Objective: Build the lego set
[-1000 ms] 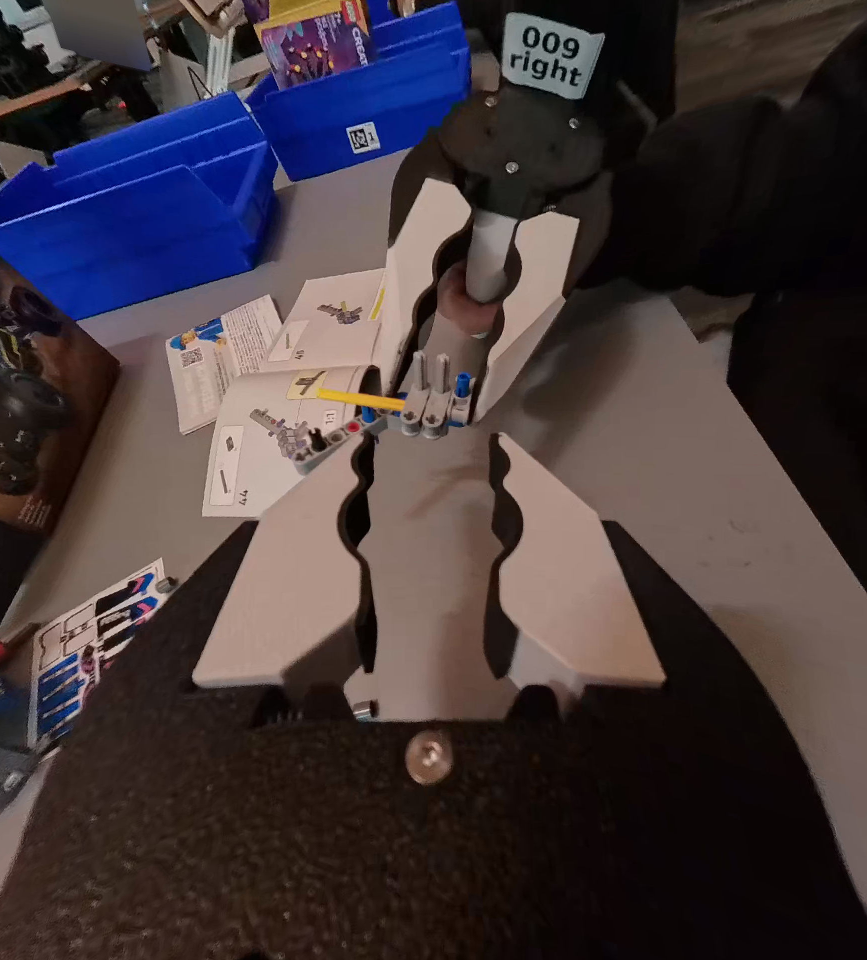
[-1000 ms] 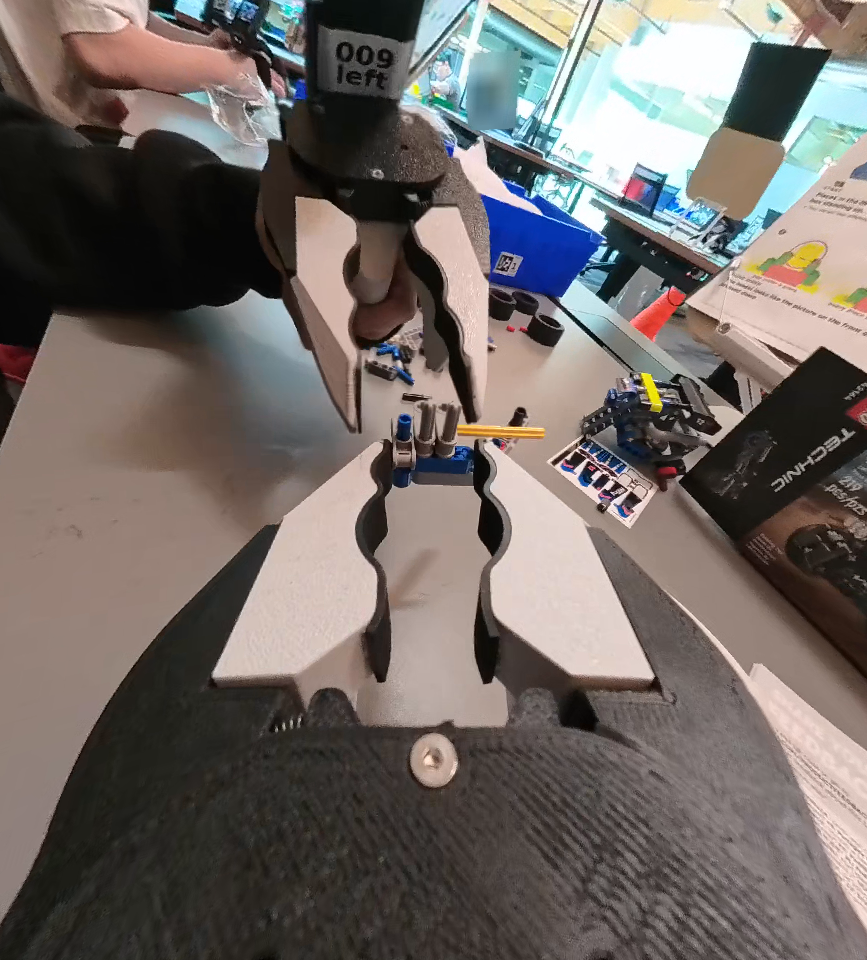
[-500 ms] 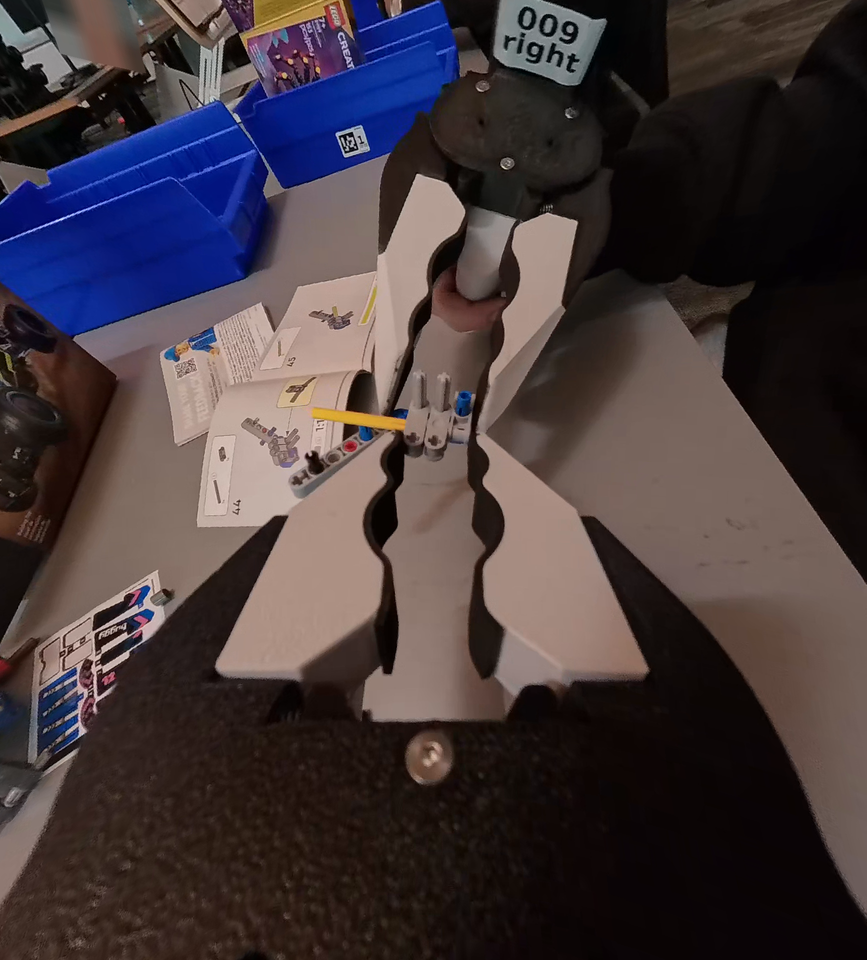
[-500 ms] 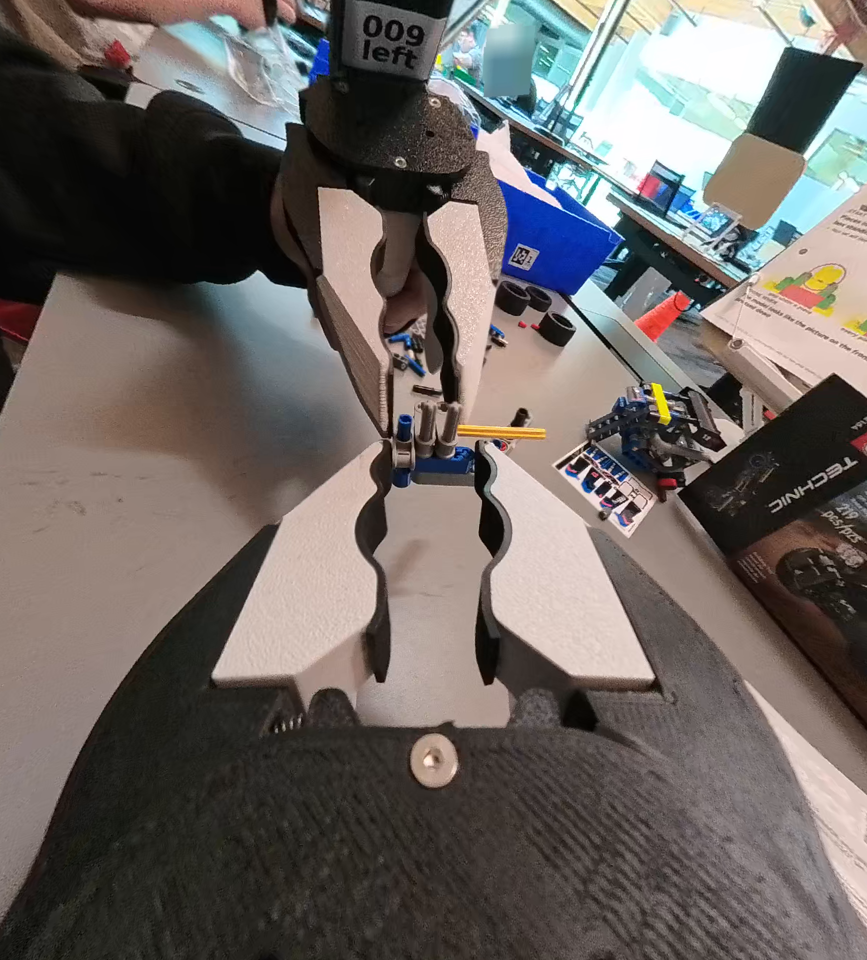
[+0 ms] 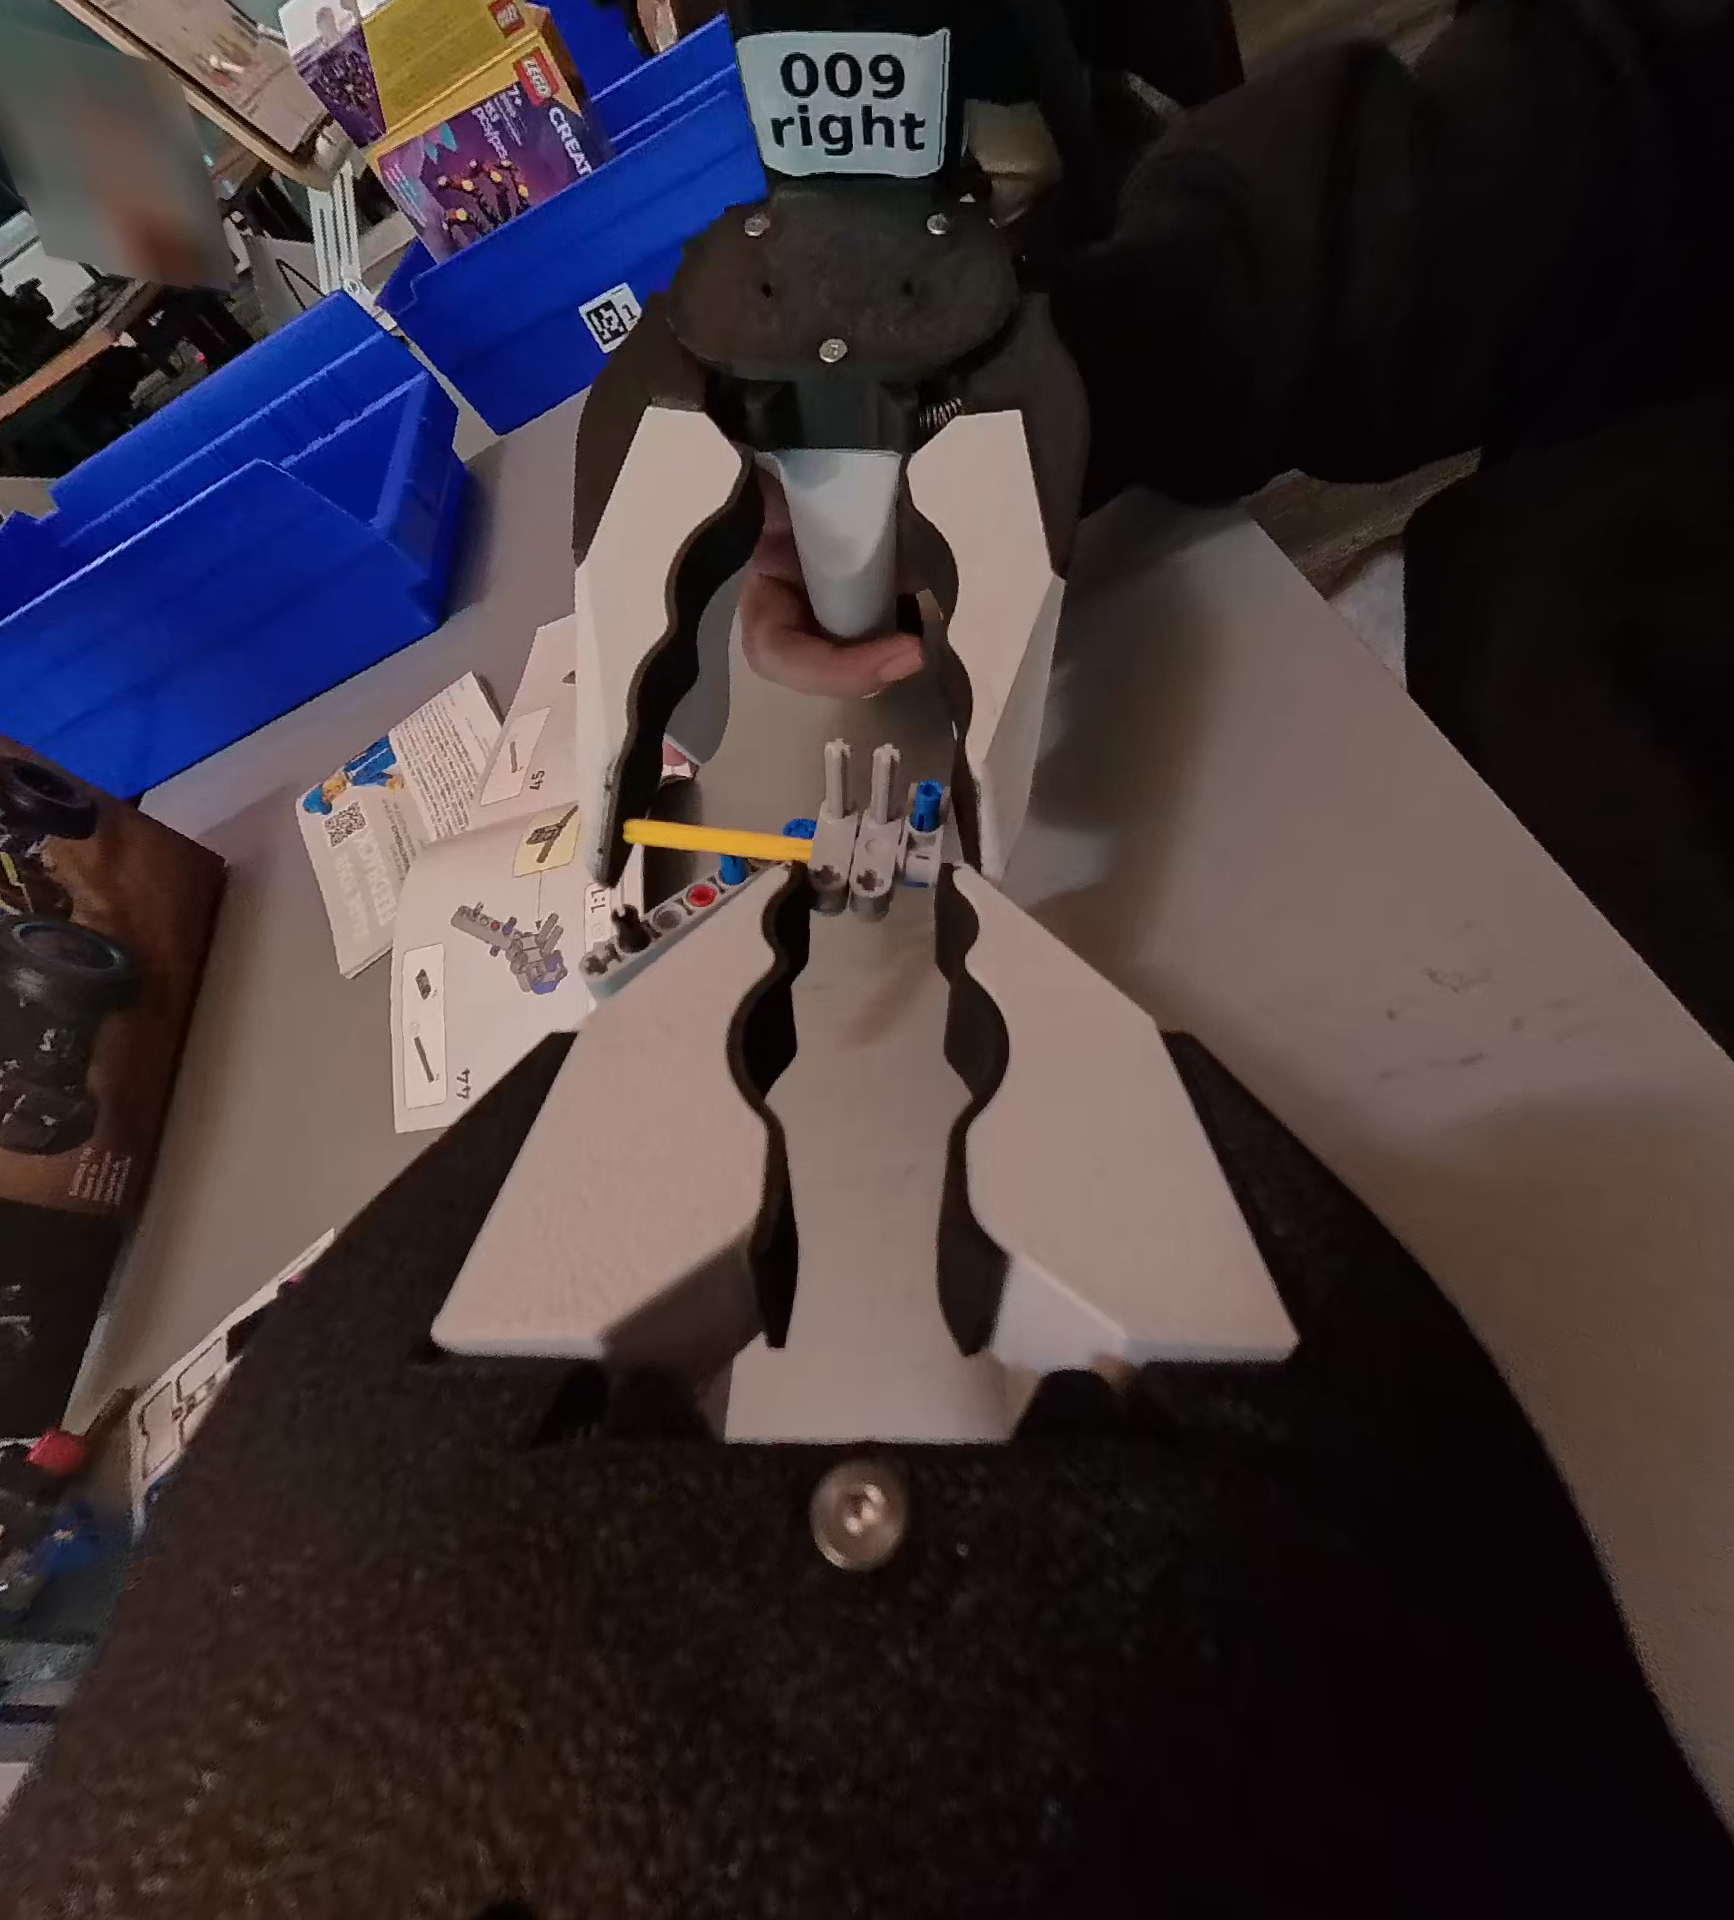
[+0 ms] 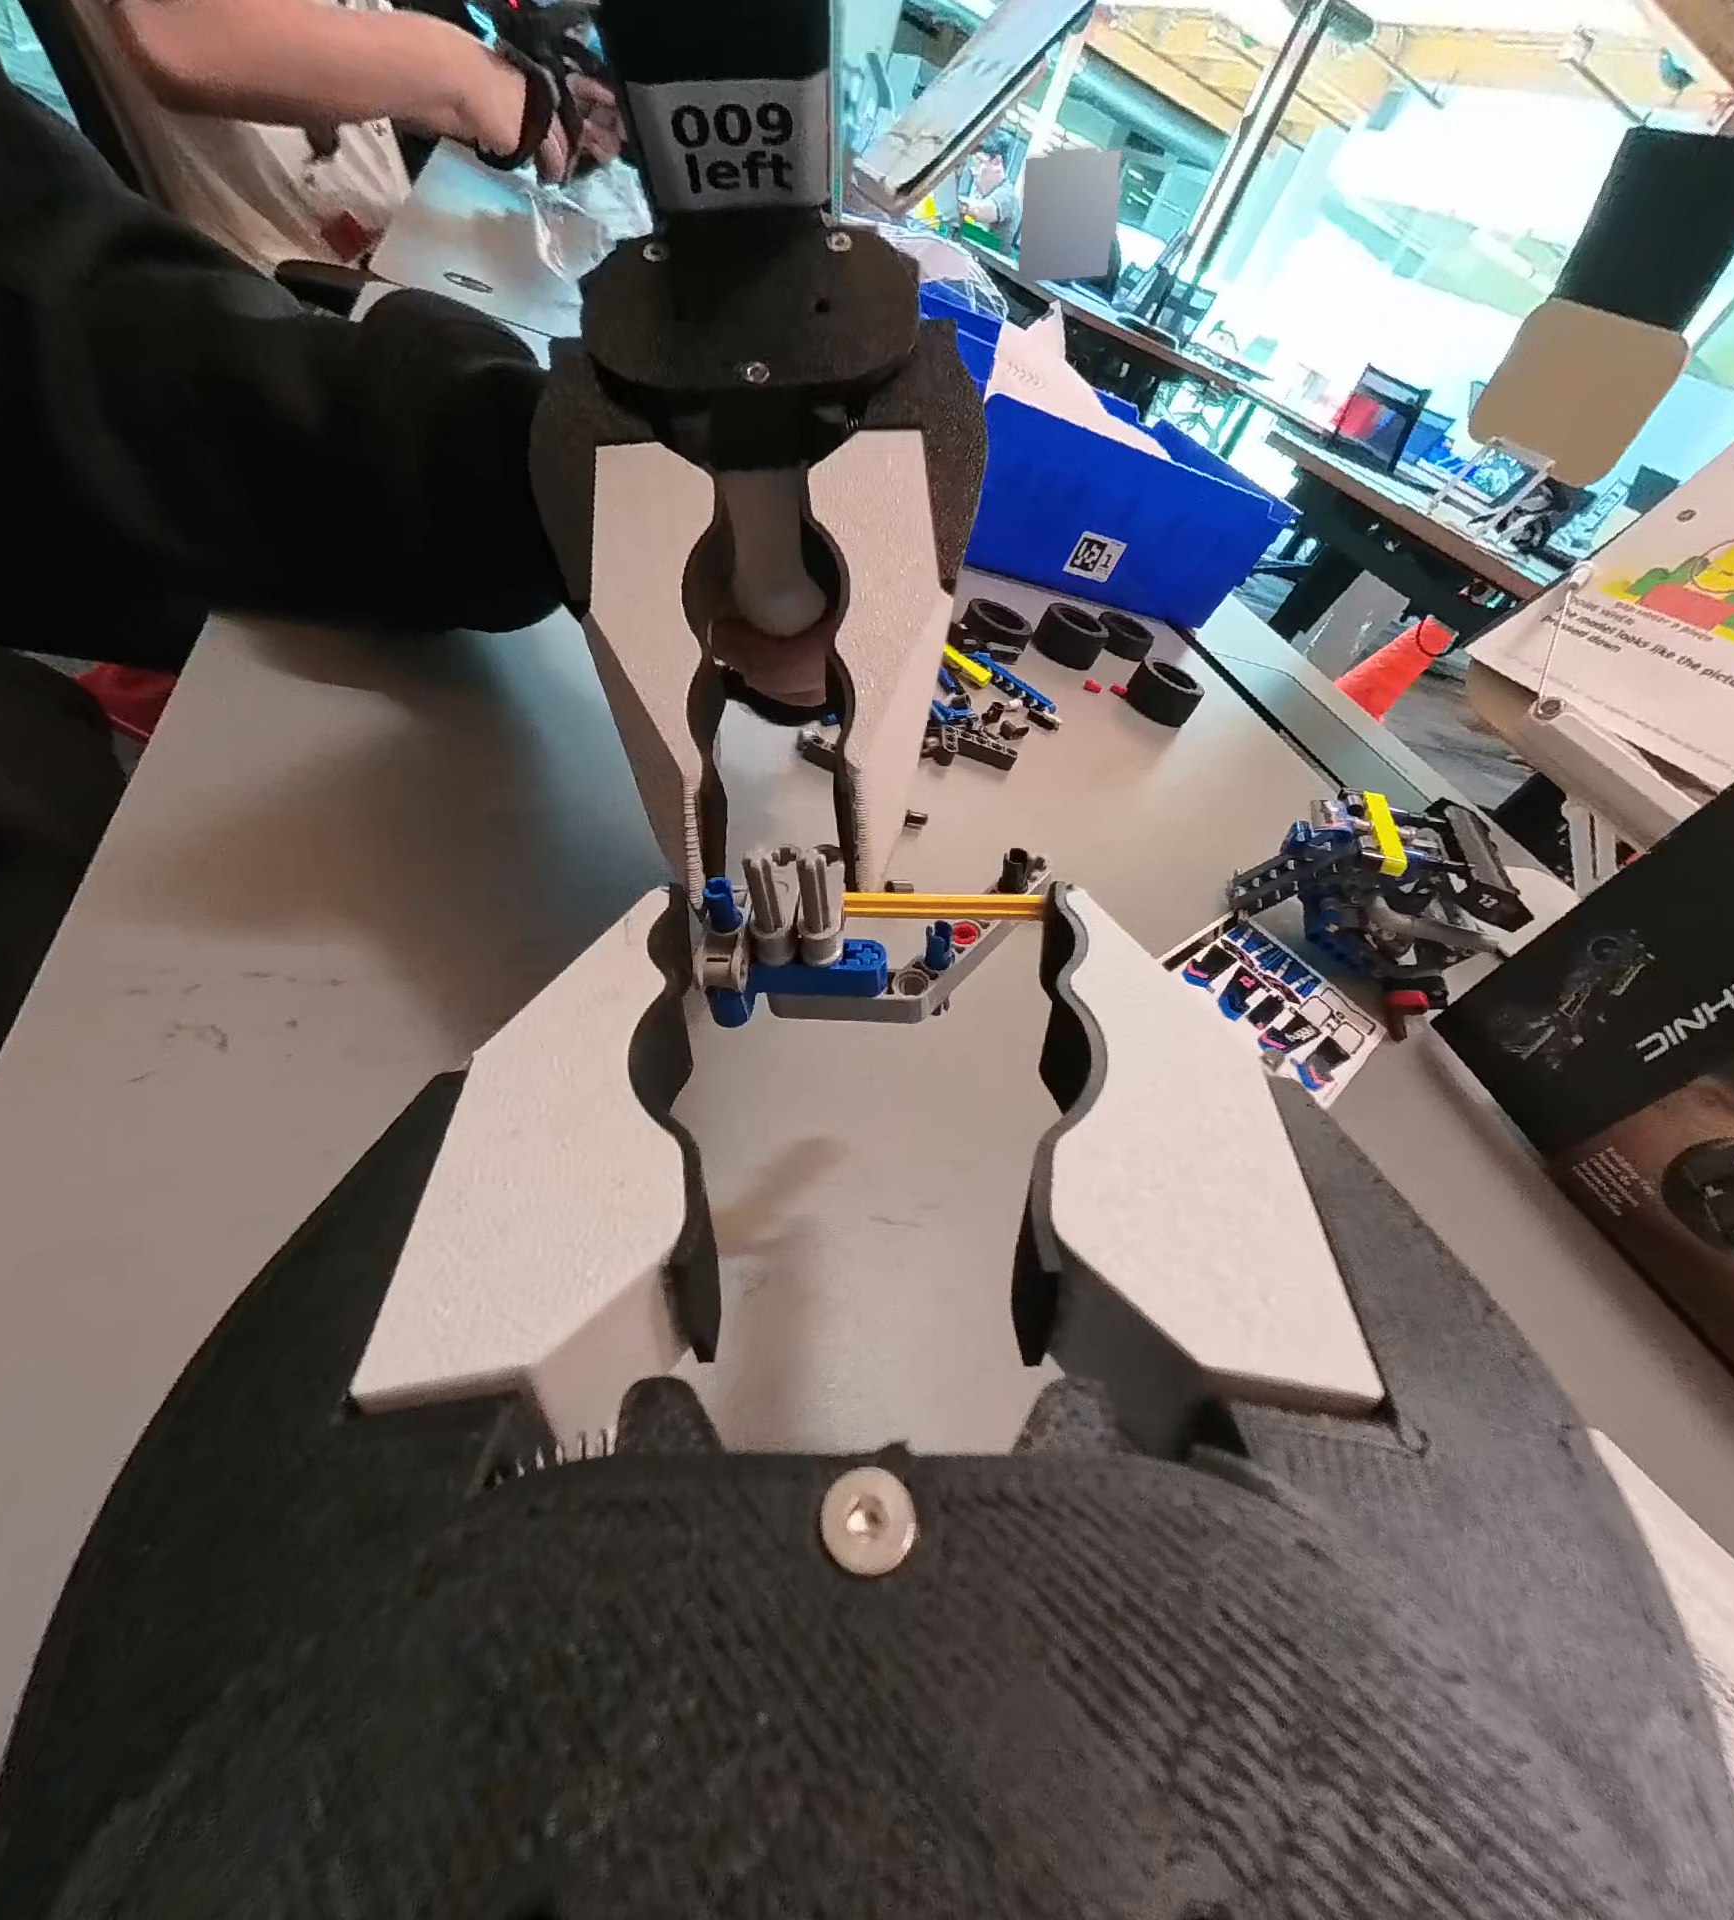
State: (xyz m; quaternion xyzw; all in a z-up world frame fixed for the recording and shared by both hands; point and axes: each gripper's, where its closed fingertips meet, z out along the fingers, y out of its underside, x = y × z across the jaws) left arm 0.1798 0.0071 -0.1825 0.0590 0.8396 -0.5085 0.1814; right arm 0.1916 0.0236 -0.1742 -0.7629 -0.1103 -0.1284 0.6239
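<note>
— Holding the Technic assembly [image 6: 821, 966], is it, that left tool [image 5: 868, 894]?
— Yes, closed narrow on its two grey upright connectors, low at the grey surface [image 5: 1258, 935]; resting or lifted, I cannot tell.
— And the right tool [image 6: 868, 909]?
— Spread wide, tips flanking the assembly, one beside the yellow axle [image 6: 941, 906] end.

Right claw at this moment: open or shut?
Open. The right claw has its fingers spread wide around the lego subassembly, with bare table showing between them.
</note>
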